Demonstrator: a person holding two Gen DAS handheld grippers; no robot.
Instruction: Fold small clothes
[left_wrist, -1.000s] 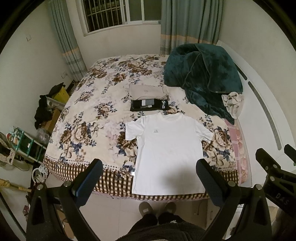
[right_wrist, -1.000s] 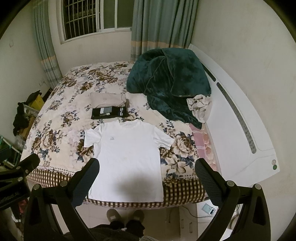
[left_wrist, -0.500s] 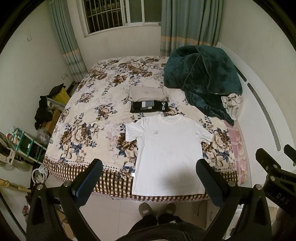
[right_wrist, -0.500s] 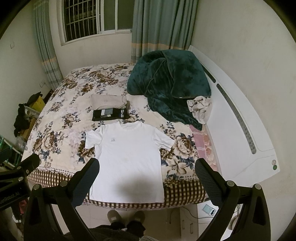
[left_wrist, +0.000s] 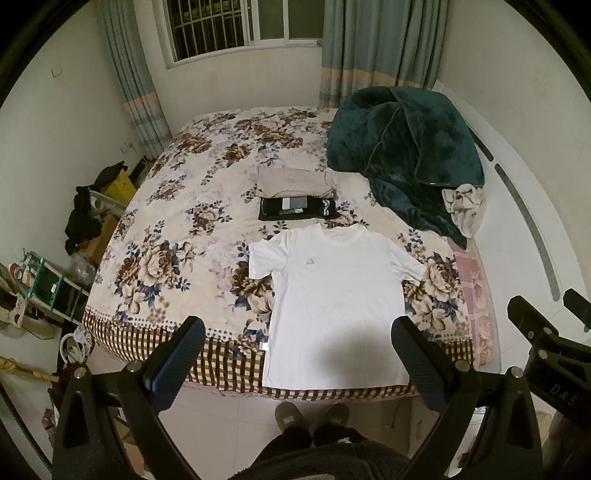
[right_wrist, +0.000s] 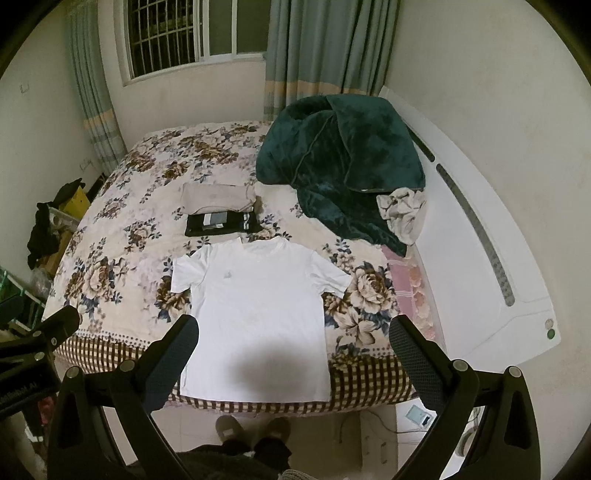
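A white T-shirt (left_wrist: 334, 291) lies flat, front up, at the near edge of the bed; it also shows in the right wrist view (right_wrist: 255, 306). Behind it lie a folded black garment (left_wrist: 297, 209) and a folded beige garment (left_wrist: 293, 181). My left gripper (left_wrist: 297, 345) is open and empty, held high above the shirt's hem. My right gripper (right_wrist: 293, 343) is open and empty, also high above the hem. Neither touches the shirt.
The bed has a floral cover (left_wrist: 173, 221). A dark green blanket (left_wrist: 402, 147) is heaped at the back right with a crumpled pale cloth (left_wrist: 465, 206) beside it. Clutter and a rack (left_wrist: 44, 280) stand on the floor at left. The person's slippers (left_wrist: 312, 415) are at the bed's foot.
Both grippers have drifted slightly back and up, so the bed sits a little lower in view. The clothes have not moved.
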